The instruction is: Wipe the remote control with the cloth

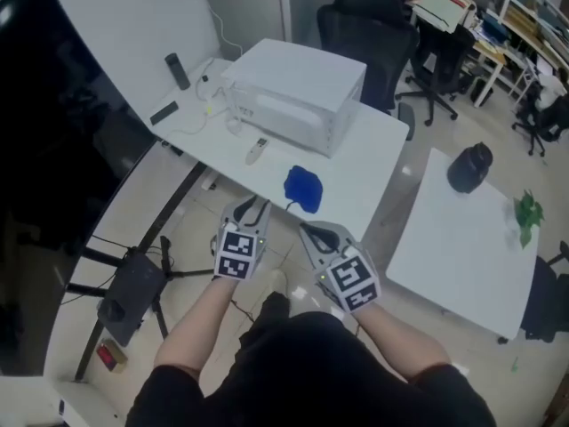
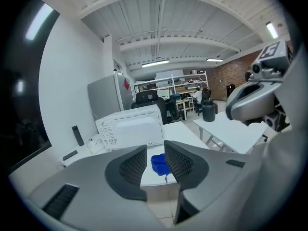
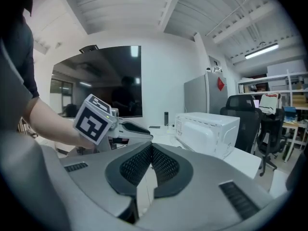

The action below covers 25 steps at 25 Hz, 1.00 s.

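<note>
The left gripper (image 2: 155, 159) holds its jaws partly apart with nothing between them. The right gripper (image 3: 151, 153) has its jaws closed and empty. Both hang just off the worktop (image 1: 373, 163) edge. The blue cloth (image 1: 303, 189) lies in front of the microwave (image 1: 298, 96), near that edge. The pale remote control (image 1: 256, 150) lies closer to the microwave's front.

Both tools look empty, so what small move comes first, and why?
Probably ease the left gripper forward to the blue cloth: its jaws stand apart, empty, aimed at it, while the right gripper is shut.
</note>
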{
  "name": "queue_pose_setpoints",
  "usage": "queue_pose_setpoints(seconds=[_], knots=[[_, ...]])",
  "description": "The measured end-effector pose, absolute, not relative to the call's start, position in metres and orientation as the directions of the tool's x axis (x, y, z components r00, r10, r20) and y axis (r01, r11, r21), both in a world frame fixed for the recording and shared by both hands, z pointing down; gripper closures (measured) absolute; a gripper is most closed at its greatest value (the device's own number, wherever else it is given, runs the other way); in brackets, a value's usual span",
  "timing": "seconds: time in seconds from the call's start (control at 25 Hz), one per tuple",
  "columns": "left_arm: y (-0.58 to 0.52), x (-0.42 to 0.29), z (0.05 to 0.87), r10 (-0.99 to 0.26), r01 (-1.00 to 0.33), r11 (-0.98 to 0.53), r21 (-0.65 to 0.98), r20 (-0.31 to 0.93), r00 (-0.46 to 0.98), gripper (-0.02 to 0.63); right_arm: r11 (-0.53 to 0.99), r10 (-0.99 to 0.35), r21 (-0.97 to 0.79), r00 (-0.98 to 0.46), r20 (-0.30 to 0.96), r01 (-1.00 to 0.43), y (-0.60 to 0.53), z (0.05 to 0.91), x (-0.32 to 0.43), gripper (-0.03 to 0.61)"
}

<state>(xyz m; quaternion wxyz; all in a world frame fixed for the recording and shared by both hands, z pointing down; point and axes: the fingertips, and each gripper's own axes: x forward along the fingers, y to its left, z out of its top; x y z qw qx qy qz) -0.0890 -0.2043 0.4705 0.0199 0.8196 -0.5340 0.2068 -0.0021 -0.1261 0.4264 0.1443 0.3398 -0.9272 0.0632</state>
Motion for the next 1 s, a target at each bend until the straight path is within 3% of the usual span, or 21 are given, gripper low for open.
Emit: queue_pose_setpoints(seconds=[0.2,0.32,0.68,1.0], knots=[[-0.296,-0.132,0.507,-0.875,-0.899,-0.379,-0.218,0.4,0.272,0.385,0.739,-0.62,-0.038,-0.702,0.35,-0.673,-0.181,0.449,-0.015,0.578],[-0.354,-0.151,0.539,-0.857,-0.898,-0.387,-0.21,0.441,0.267,0.35,0.717,-0.625,-0.057,-0.676,0.391,-0.695,-0.219,0.47,-0.026,0.578],[-0.473,-0.185,0.676,-0.71,-0.889,-0.438,-0.13,0.657,0.254,0.339,0.655,-0.621,-0.112,-0.616,0.484,-0.747,-0.302,0.523,-0.051,0.578],[-0.509,-0.192,0.718,-0.67,-0.905,-0.418,-0.08,0.7,0.247,0.339,0.614,-0.619,-0.135,-0.581,0.529,-0.777,-0.333,0.549,-0.05,0.578]])
